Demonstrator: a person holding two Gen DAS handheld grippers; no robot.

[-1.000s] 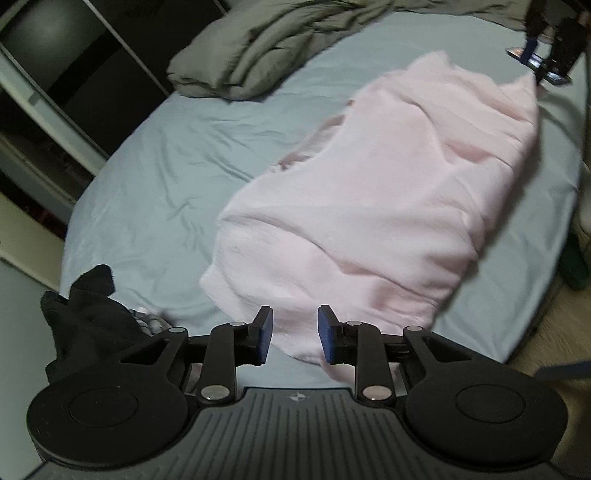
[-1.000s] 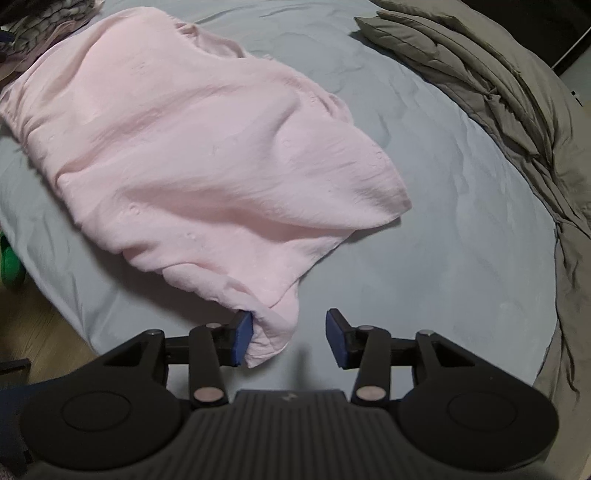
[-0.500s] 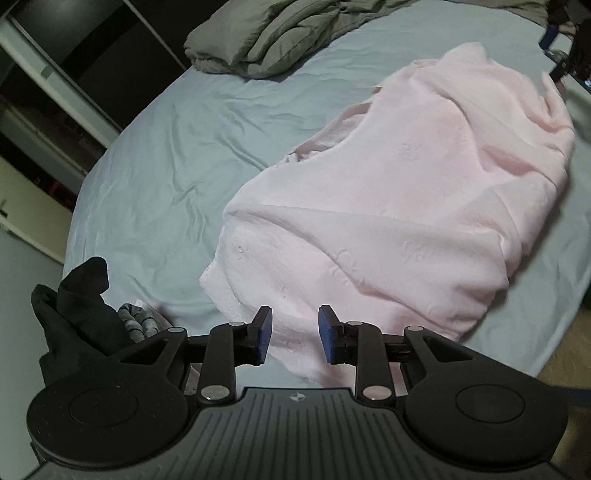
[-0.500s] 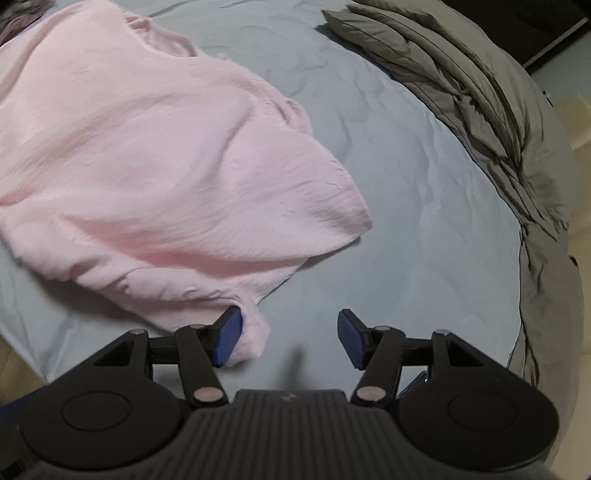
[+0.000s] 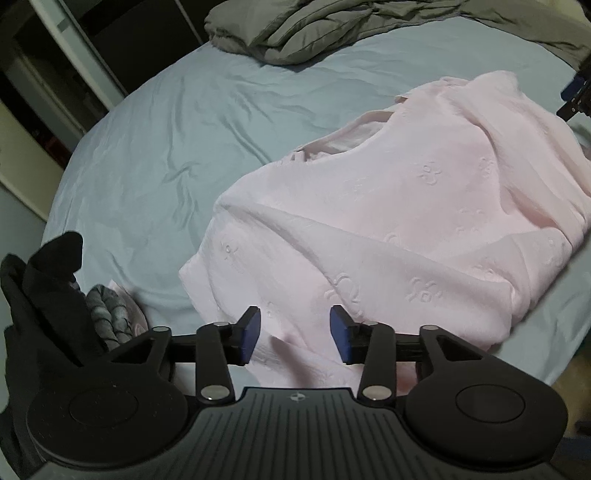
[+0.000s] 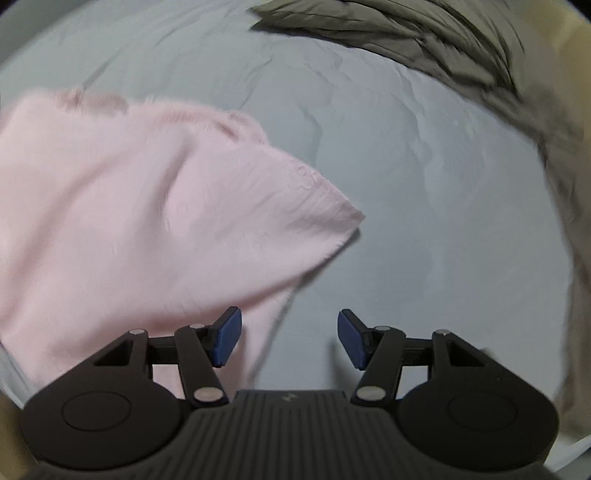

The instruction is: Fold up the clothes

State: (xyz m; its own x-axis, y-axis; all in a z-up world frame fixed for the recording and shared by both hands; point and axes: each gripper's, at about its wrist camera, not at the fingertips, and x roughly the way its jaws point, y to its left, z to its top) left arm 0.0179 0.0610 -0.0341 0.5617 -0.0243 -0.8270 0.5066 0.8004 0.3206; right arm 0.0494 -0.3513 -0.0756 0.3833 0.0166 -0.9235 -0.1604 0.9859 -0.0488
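Covering the pale-blue bed (image 5: pixel 155 155), the crumpled pink garment (image 5: pixel 406 221) runs from 7 to 1 o'clock, its near hem between the opening, empty left gripper (image 5: pixel 294 334), while the right gripper (image 6: pixel 289 339) gapes empty beside its edge.

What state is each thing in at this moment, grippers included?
Pink garment: lying rumpled on the bed, unfolded, held by neither gripper.
Left gripper: jaws opening, over the garment's near edge, pads not pressing it.
Right gripper: open, nothing gripped.
Grey duvet: bunched at the far side.
Dark clothes: heaped at the bed's edge.
Bedsheet: creased.
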